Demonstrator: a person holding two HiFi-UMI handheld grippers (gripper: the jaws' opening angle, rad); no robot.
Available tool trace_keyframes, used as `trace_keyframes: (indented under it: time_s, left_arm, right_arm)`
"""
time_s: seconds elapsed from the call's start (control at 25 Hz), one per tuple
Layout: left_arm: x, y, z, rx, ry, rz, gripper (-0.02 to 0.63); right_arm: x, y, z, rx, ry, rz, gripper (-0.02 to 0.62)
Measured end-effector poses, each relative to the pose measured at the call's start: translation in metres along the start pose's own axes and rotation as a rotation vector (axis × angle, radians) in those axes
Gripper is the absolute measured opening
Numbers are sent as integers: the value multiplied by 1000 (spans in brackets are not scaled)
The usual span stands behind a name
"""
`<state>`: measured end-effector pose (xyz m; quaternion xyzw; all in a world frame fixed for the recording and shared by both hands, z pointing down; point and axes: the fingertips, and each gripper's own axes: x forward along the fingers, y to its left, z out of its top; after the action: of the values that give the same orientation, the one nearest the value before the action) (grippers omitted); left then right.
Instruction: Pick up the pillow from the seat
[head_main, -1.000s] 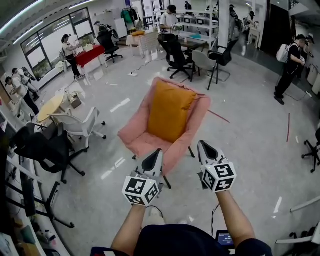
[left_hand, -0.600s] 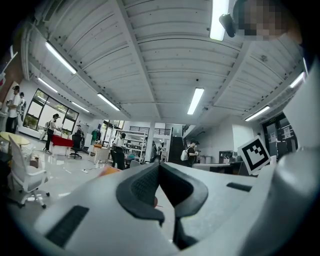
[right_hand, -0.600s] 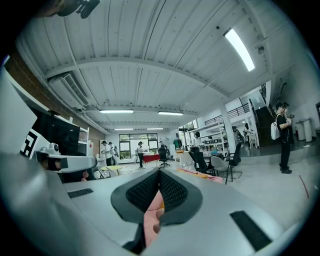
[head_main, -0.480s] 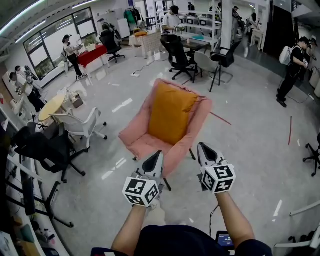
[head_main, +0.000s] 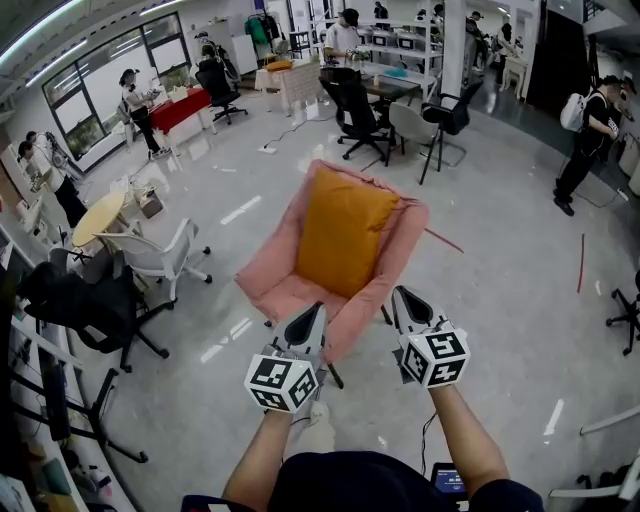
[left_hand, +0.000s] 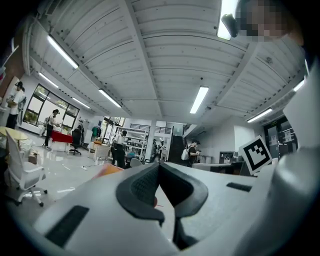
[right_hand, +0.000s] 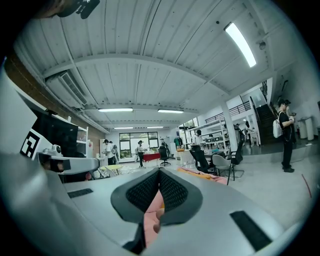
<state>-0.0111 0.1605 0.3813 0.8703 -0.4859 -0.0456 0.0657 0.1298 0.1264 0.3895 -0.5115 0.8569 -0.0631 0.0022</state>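
An orange pillow (head_main: 343, 230) leans upright against the back of a pink armchair (head_main: 290, 293) in the middle of the head view. My left gripper (head_main: 310, 318) hangs just before the seat's front edge, jaws shut and empty. My right gripper (head_main: 407, 303) is level with it beside the chair's right front corner, also shut with nothing held. In the right gripper view the pink chair (right_hand: 152, 207) shows below the closed pads and a strip of orange pillow (right_hand: 200, 171) lies beyond. The left gripper view shows only a sliver of the orange pillow (left_hand: 107, 170) past the closed jaws.
A white office chair (head_main: 155, 250) and a black one (head_main: 85, 305) stand at the left near a round table (head_main: 100, 215). Black chairs (head_main: 355, 110) and desks fill the back. Several people stand around the room. Glossy floor surrounds the armchair.
The view has drifted slightly nearer the armchair, which sits a little lower in the frame. Both grippers keep their places and stay shut.
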Motion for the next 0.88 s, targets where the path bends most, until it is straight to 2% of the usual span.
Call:
trace_keyframes:
  time_s: [0.48,0.88]
  left_arm:
    - [49,50,-1,-35,5,-21,2]
    - [82,105,11,-53,28,-47,2]
  right_arm:
    - [61,-16,0,-9,20,-19,17]
    - [122,-12,7,-5,45,-38,17]
